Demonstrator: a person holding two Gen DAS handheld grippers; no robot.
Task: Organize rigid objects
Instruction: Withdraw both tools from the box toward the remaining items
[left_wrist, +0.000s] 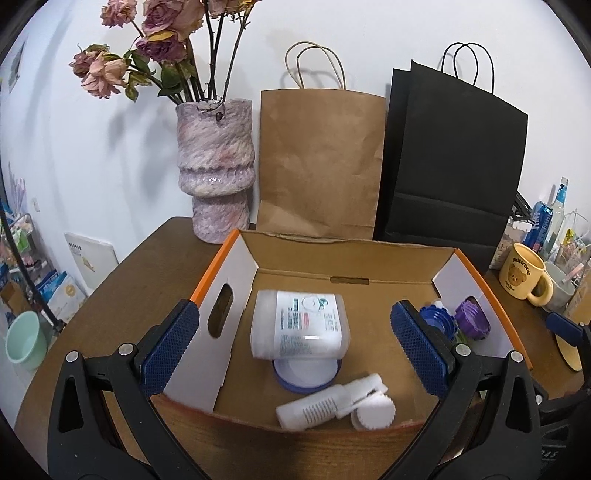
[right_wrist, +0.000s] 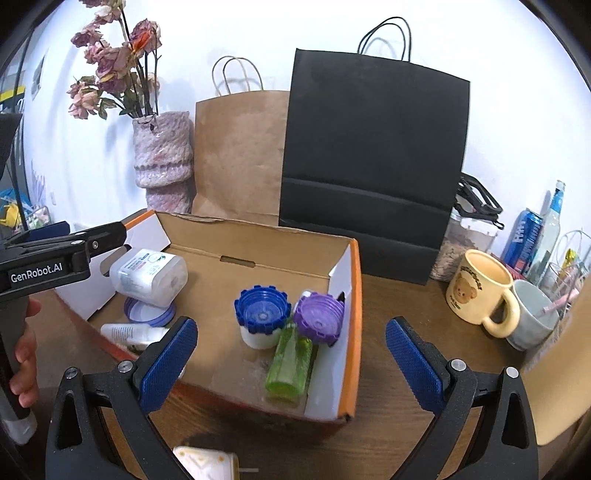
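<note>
An open cardboard box (left_wrist: 351, 254) (right_wrist: 352, 317) with orange edges stands on the wooden table. In it lie a clear plastic jar (left_wrist: 301, 325) (right_wrist: 149, 277) on its side over a blue-rimmed lid (left_wrist: 306, 374), a white pump bottle (left_wrist: 328, 404) (right_wrist: 133, 334), a blue-capped bottle (right_wrist: 262, 312), a purple-capped bottle (right_wrist: 317, 317) and a green bottle (right_wrist: 290, 363). My left gripper (left_wrist: 295, 347) is open and empty above the box's near left part. My right gripper (right_wrist: 291, 356) is open and empty over the box's right wall. The left gripper also shows in the right wrist view (right_wrist: 92, 240).
A pink vase (left_wrist: 216, 170) with dried roses, a brown paper bag (left_wrist: 319, 162) and a black paper bag (left_wrist: 448, 166) stand behind the box. A yellow bear mug (right_wrist: 480, 291), a grey cup (right_wrist: 533, 314), a can and bottles sit at right. A white-yellow object (right_wrist: 207, 465) lies near the front edge.
</note>
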